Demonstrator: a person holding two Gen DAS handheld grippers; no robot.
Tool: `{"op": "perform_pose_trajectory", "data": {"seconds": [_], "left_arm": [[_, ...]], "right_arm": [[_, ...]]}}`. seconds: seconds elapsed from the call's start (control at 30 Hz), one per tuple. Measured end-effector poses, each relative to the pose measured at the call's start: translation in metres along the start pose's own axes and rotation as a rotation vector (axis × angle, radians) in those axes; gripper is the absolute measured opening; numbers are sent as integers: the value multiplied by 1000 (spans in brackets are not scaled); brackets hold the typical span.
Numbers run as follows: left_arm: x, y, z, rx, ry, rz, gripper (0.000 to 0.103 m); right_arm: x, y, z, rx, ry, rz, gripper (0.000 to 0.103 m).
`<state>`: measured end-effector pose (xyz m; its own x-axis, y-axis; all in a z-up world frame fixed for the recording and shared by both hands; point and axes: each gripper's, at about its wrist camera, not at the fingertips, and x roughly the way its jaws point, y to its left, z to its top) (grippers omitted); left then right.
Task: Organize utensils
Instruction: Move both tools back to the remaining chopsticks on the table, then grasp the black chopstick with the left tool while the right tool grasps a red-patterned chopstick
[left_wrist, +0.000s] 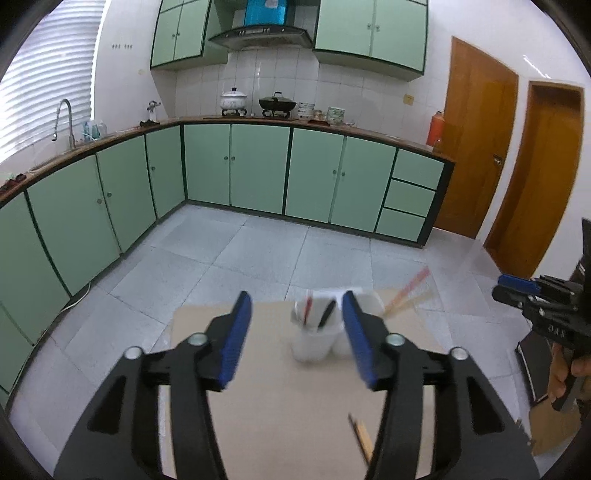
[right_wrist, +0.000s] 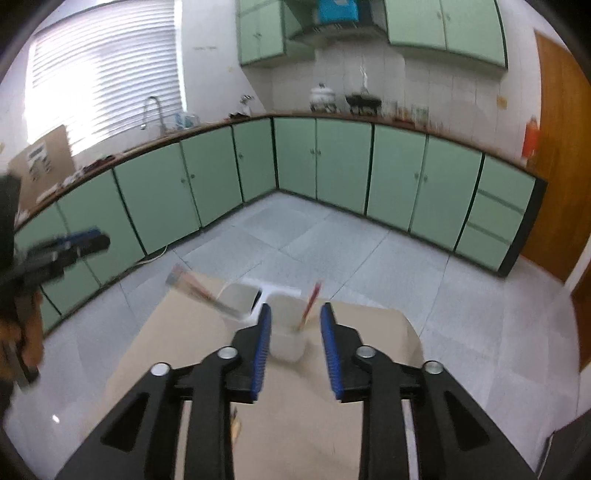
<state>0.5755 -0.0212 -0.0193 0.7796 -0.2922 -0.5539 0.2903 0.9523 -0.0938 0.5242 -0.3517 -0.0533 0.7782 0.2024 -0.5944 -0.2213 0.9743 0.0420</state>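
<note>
red chopsticks lean upright in holder; both grippers spread, empty

Each black claw carries blue ribbed pads and silver bolts.

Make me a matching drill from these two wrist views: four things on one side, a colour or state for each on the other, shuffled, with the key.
Things
1. left claw
2. lower cabinets
3. door
4. white holder

States or colours
A. orange-brown wood
B. pale green with dark trim
C. standing on the tan table with utensils sticking up out of it
D. open, nothing between its blue pads

Pairs: 1-D, 2-B, 3-A, 4-C

The right claw is open too, so D was written for the left one only by its number.
</note>
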Motion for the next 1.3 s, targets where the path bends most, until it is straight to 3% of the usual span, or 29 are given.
{"op": "perform_pose_trajectory", "data": {"seconds": [0.13,0.27,0.43,0.5,0.63,0.87,1.13,1.2,1.23,1.3], "left_arm": [[-34,2,-78,5,-9,27,59],[-50,-3,-174,-32,33,20,59],[-50,-20,-271,-45,123,30,59],[-47,-29,-299,-49,158,15,59],[-44,-40,-323,-35,177,5,59],[-29,-58,-341,10,214,-37,59],[-4,-96,-347,81,251,-76,58],[1,-99,-346,84,251,-75,58],[3,-101,-346,86,250,-76,58],[6,-105,-345,87,248,-79,59]], "right_arm": [[-21,29,-104,-11,8,-7,31],[-21,64,-226,48,81,17,31],[-15,130,-311,-69,172,66,31],[-12,147,-322,-117,180,62,31],[-7,153,-322,-132,160,48,31],[-3,117,-320,-44,171,27,30],[-1,113,-319,-70,161,51,30],[0,108,-318,-60,161,45,22],[0,102,-317,-43,162,40,10],[1,90,-317,-7,155,19,6]]}}
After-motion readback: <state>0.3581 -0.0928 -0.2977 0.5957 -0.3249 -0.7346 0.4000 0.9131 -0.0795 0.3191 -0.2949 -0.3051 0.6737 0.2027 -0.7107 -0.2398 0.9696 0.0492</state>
